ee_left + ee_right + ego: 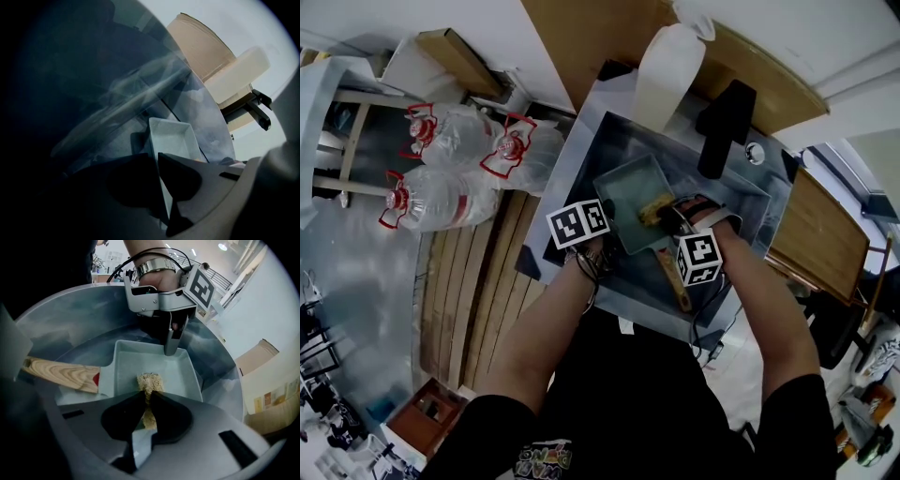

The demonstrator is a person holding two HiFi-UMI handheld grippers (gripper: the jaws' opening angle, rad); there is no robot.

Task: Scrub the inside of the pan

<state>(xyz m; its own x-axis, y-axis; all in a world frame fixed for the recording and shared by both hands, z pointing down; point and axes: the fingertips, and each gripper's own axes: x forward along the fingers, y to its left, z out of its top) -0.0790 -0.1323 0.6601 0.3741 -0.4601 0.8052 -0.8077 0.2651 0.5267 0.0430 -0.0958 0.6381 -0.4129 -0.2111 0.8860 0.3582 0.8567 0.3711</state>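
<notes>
Scrubbing looks to be the step in hand: the right gripper [146,397] has its jaws clamped on a yellowish scrub pad [149,380] resting on the floor of the rectangular pan [173,373]. The pan lies in the steel sink [84,319], its wooden handle [61,373] toward the sink's near edge. The left gripper [158,159] pinches the pan's left wall, steadying it. Next, I judge, the pad should sweep toward the corners; the pan's low walls and the left gripper's jaws bound each stroke, with most room lengthwise
</notes>
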